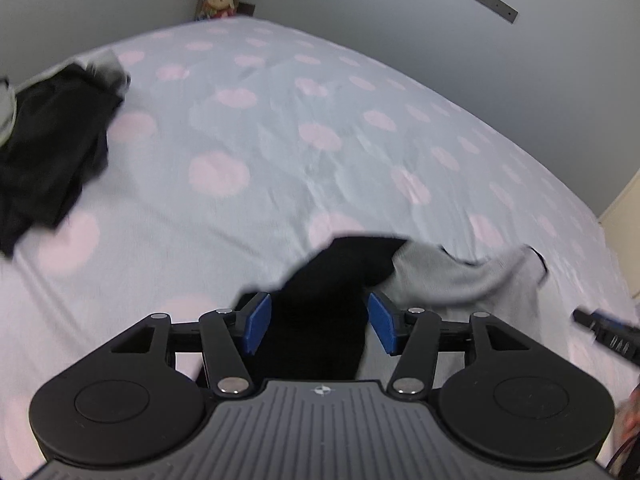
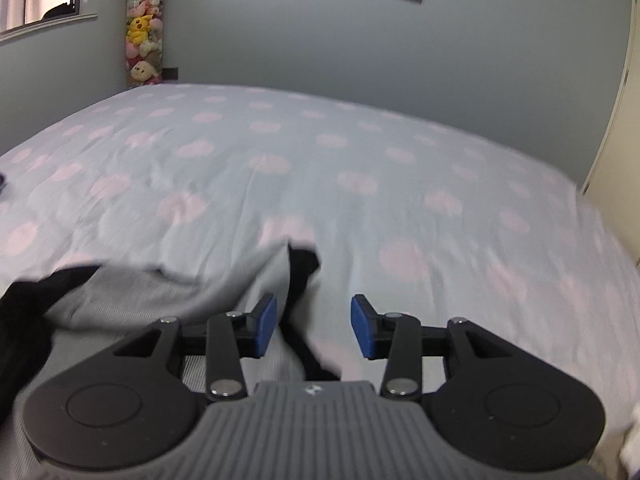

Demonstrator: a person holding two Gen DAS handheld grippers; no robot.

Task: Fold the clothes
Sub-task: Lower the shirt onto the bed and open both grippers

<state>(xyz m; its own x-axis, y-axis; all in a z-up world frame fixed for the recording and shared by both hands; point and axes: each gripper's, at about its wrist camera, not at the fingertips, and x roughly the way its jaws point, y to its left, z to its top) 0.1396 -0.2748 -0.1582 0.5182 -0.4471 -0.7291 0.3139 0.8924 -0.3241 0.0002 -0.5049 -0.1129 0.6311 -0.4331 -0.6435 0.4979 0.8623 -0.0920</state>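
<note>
A grey garment with black parts (image 1: pixel 440 280) lies crumpled at the near edge of the bed. My left gripper (image 1: pixel 320 326) is open just above it, and the garment's black section sits loosely between the blue pads (image 1: pixel 258 324). In the right wrist view the same garment (image 2: pixel 140 296) spreads to the left, and its black-edged corner reaches in between the fingers. My right gripper (image 2: pixel 314 328) is open too, its pads clear of the cloth. The right gripper's tip (image 1: pixel 608 336) also shows at the right edge of the left wrist view.
A light blue bed sheet with pink spots (image 1: pixel 280 140) covers the bed. A second heap of black and grey clothes (image 1: pixel 52 140) lies at the far left. A column of plush toys (image 2: pixel 144 28) stands in the far corner. A cream panel (image 2: pixel 616 120) is on the right.
</note>
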